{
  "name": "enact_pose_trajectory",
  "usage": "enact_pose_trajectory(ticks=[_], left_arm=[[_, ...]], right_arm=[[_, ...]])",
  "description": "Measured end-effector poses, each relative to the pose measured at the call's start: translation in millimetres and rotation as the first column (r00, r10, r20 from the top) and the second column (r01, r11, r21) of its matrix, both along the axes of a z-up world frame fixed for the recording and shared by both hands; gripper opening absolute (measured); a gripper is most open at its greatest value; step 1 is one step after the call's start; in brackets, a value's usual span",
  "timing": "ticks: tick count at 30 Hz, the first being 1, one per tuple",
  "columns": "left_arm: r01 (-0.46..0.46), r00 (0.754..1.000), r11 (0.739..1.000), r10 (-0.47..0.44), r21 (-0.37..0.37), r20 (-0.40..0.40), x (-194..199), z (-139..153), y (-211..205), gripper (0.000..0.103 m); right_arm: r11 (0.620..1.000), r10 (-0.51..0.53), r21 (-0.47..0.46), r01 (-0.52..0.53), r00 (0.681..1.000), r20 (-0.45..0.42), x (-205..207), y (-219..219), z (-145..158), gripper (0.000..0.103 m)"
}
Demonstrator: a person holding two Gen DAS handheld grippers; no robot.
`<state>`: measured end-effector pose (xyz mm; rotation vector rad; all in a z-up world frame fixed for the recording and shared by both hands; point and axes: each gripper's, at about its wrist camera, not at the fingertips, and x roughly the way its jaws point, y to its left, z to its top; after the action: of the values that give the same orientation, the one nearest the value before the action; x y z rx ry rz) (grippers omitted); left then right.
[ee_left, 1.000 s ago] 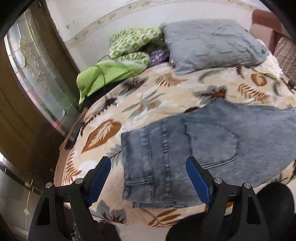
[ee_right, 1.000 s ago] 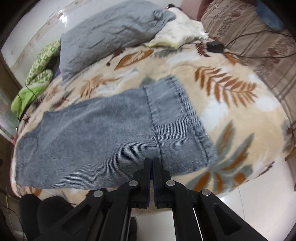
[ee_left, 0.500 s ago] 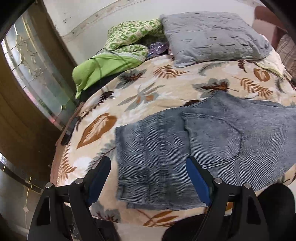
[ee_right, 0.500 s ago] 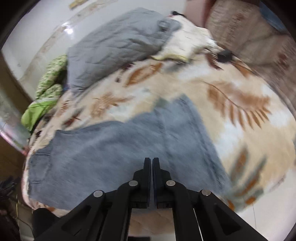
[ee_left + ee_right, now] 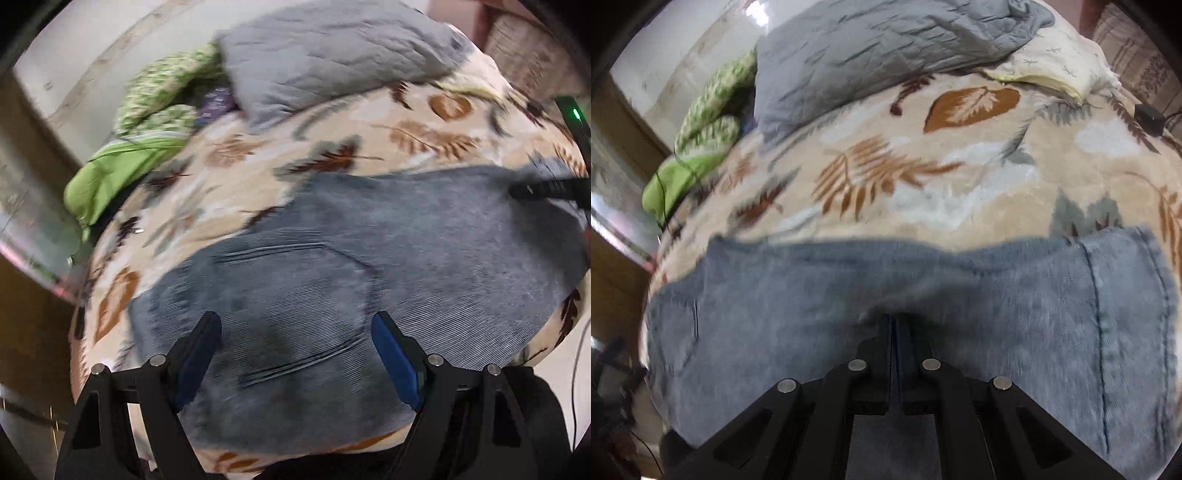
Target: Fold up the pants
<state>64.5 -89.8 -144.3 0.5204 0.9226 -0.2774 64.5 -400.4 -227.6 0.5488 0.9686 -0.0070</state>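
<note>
Pants [image 5: 369, 266] lie flat on the bed's leaf-print blanket [image 5: 258, 173], gray-blue denim, spread wide across the near edge. From my L wrist cam I see the back pocket [image 5: 295, 291] stitching right ahead, between the finger tips; waist end is toward the left of that view, leg runs off to the right.

L gripper [image 5: 295, 336]: jaws wide apart, blue pads [image 5: 391, 354] visible on both fingers, nothing between them. It hangs over the seat/pocket area; can't tell if tips touch fabric, frame is motion-blurred.

R gripper [image 5: 893, 321]: fingers pressed together, only a thin slit between. Tips sit at a puckered bit of denim mid-leg, but I can't tell whether cloth is actually pinched in there or the jaws are just shut against it; blur around the tips. On the R wrist cam the leg hem [image 5: 1130, 314] w/ its seam is on the right, pocket end far left.

In the L cam the R gripper's black body [image 5: 546, 188] shows at the right edge, over the leg, green LED [image 5: 574, 112] above it.

Rest of bed: gray quilted pillow [image 5: 886, 48] at the far side, cream pillow [image 5: 1063, 66] just right of it, green patterned cloth [image 5: 162, 96] and lime-green cloth [image 5: 110, 173] bunched at far left. Small black box [image 5: 1148, 118] w/ cable on blanket at the right, well apart from the pants.
</note>
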Motion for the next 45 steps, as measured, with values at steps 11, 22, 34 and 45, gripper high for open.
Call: enact_pose_trajectory(ticks=[11, 22, 34, 45], left_arm=[[-0.028, 0.992, 0.999, 0.032, 0.027, -0.118, 19, -42, -30, 0.084], [-0.167, 0.986, 0.985, 0.168, 0.040, -0.017, 20, -12, 36, 0.084], [-0.443, 0.895, 0.896, 0.444, 0.032, -0.039, 33, -29, 167, 0.084], [-0.439, 0.898, 0.897, 0.438, -0.056, -0.030, 33, -41, 188, 0.103]], right_arm=[[0.996, -0.047, 0.074, 0.046, 0.999, 0.010, 11, -17, 9, 0.004], [0.980, 0.155, 0.116, -0.159, 0.987, 0.048, -31, 54, 30, 0.004], [0.976, 0.205, 0.070, -0.205, 0.979, 0.016, -55, 72, 2, 0.005], [0.958, 0.269, -0.084, -0.275, 0.960, -0.077, -71, 79, 9, 0.005]])
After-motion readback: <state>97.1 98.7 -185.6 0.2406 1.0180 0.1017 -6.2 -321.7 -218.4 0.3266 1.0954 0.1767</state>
